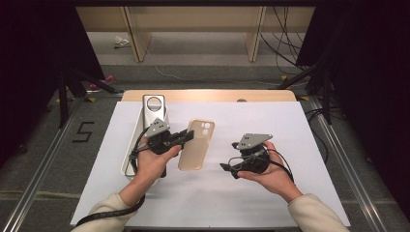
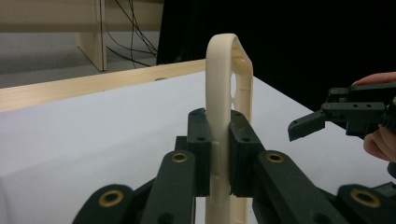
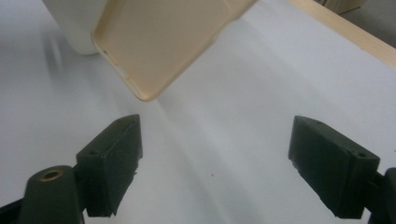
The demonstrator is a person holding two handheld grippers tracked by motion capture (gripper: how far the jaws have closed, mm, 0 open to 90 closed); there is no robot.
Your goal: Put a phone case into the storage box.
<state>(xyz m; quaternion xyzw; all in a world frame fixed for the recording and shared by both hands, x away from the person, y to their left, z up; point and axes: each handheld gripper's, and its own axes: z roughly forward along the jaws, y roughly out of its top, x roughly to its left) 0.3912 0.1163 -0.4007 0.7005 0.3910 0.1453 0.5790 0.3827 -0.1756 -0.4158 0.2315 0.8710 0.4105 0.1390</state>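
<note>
A beige phone case (image 1: 197,145) hangs just above the white table sheet, clamped at its left edge by my left gripper (image 1: 189,135). In the left gripper view the case (image 2: 229,84) stands edge-on between the two black pads, which press on both its sides. My right gripper (image 1: 227,170) is to the right of the case, apart from it, pointing left toward it. Its jaws stand wide open with nothing between them (image 3: 217,158), and the case's lower corner (image 3: 163,42) lies beyond them. The right gripper's tip (image 2: 303,128) also appears at the right of the left gripper view.
A long white tray (image 1: 126,159) lies at the left of the sheet, with a silver phone (image 1: 153,110) leaning at its far end. The white sheet (image 1: 241,193) covers the table up to a wooden far edge (image 1: 208,95). Dark stands flank the table.
</note>
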